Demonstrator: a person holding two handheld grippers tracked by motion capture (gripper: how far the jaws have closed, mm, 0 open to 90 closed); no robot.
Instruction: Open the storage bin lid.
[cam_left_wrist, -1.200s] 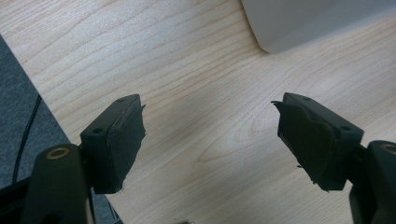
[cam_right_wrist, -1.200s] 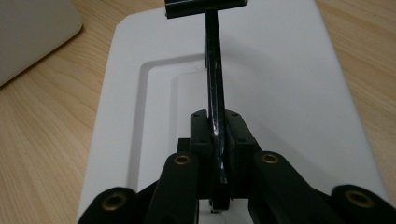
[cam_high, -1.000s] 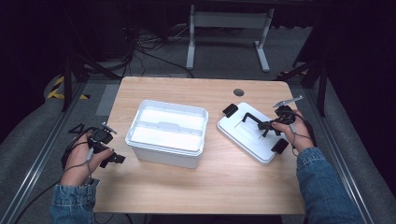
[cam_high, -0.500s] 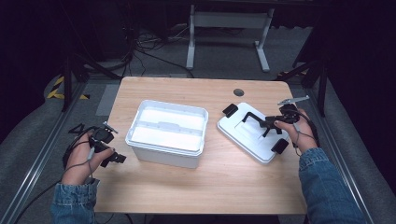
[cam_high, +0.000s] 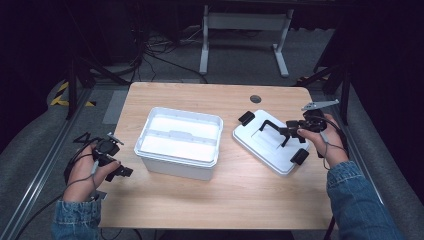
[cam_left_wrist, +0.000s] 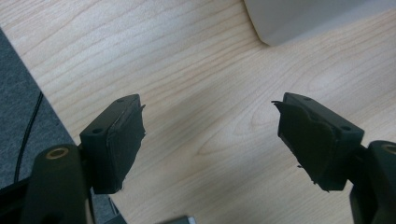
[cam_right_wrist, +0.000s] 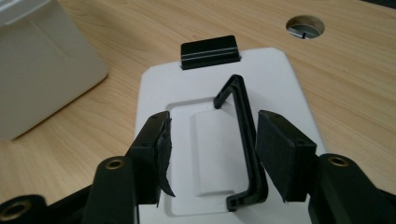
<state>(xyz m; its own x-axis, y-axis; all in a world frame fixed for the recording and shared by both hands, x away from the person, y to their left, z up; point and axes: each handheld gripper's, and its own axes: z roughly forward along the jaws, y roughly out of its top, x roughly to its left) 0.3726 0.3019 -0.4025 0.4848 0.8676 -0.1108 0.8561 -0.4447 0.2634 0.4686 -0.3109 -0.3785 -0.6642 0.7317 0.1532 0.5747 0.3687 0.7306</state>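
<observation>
High view: an open white rectangular plastic bin (cam_high: 179, 145) sits mid-worktop, and its flat white plastic lid (cam_high: 270, 142) with black end clips lies apart at its 3 o'clock, so by my reading closing the bin is not yet done. The right gripper (cam_high: 286, 133) hovers over the lid, fingers parted and holding nothing. In the right gripper view the lid's raised black handle (cam_right_wrist: 243, 140) stands between the fingers (cam_right_wrist: 280, 154) — nearer the right one. The left gripper (cam_left_wrist: 210, 140) sits at the bin's 8 o'clock, wide open — empty above the light wooden worktop (cam_left_wrist: 196, 70).

No text, label or number can be read — none anywhere.
</observation>
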